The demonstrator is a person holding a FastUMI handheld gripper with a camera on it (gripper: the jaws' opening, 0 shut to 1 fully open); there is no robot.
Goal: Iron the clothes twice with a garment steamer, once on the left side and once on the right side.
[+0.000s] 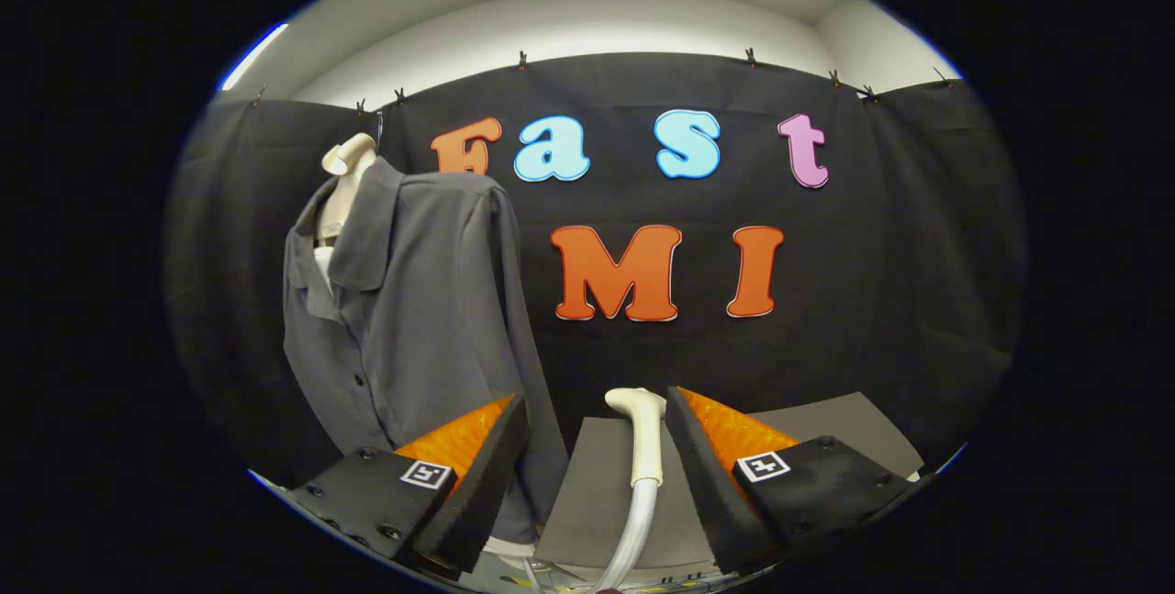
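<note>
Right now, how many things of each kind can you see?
Shirt: 1
Mannequin: 1
Steamer head: 1, between the open fingers of the tool
Hose: 1
Gray mat: 1
Total: 5

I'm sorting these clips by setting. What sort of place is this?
Likely a staged recording booth for garment steaming: black cloth wall, a grey shirt on a mannequin, and a steamer head on its hose between the open gripper's fingers.
</note>
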